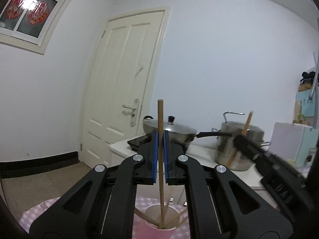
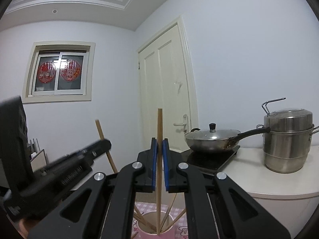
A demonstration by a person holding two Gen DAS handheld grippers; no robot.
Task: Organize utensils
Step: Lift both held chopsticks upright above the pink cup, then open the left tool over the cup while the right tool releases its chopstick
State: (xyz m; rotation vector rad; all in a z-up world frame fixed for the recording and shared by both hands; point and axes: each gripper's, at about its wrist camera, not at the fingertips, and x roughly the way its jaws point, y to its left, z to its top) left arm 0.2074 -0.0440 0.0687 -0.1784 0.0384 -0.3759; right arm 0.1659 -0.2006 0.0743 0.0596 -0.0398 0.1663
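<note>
We've got each gripper, left (image 1: 160, 134) and right (image 2: 159, 142), clenched on its own chopstick (image 1: 160, 149) over the cup (image 1: 161, 217) at bottom centre, so we lower both straight before letting go.

A: What crowded the cup (image 2: 156, 222)?
B: Several chopsticks leaned out across its mouth, so little of the opening was bare. The right gripper (image 2: 159, 142) had its jaws closed on one upright chopstick (image 2: 159, 131) whose lower end stood inside the cup.
A: And the other side?
B: The left gripper (image 1: 160, 134), clamped on its own chopstick (image 1: 160, 119), sat just beside the right one, both over the same cup. Neither had much sideways room.
A: Beyond them?
B: To the right, the counter (image 2: 279, 185) carried a lidded pan (image 2: 211, 139) on a black cooktop (image 2: 213, 159) and a steel steamer pot (image 2: 287, 139). Above them the space looked free up to the wall.
</note>
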